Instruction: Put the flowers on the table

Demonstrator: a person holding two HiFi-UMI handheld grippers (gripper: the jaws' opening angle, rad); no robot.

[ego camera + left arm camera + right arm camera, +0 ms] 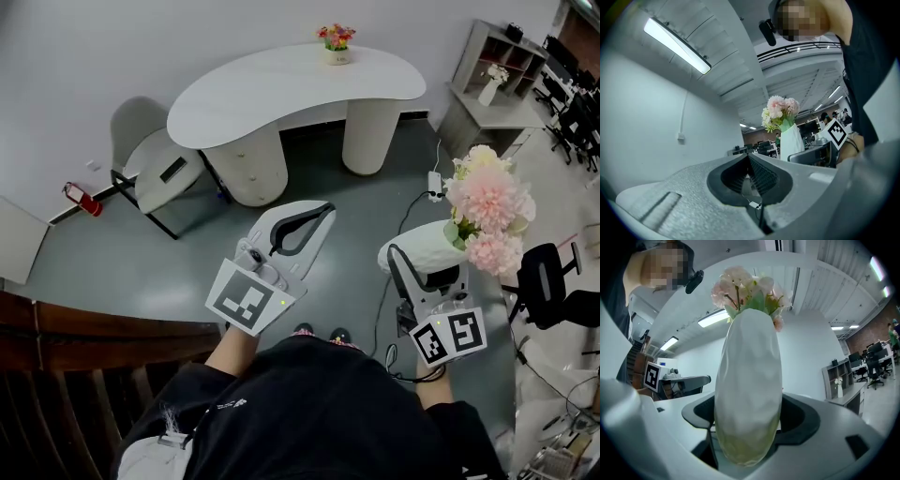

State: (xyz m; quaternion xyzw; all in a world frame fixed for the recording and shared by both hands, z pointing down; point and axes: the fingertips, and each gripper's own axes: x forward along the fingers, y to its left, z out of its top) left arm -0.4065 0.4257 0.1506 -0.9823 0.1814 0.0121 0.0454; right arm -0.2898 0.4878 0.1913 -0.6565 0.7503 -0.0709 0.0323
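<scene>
A white vase (424,246) of pink flowers (487,214) sits between the jaws of my right gripper (429,268), which is shut on its body and holds it level above the floor. In the right gripper view the vase (749,390) fills the middle, with the blooms (747,289) at its top. My left gripper (319,214) hangs to its left, jaws together with nothing in them. The left gripper view shows the vase (791,140) beyond the joined tips (749,159). The white curved table (281,89) stands ahead, far from both grippers.
A small pot of flowers (336,42) stands on the table's far edge. A grey chair (150,164) is at its left. A shelf unit (492,80) stands at the right. A black office chair (548,281) and cables are at my right, a power strip (435,183) on the floor.
</scene>
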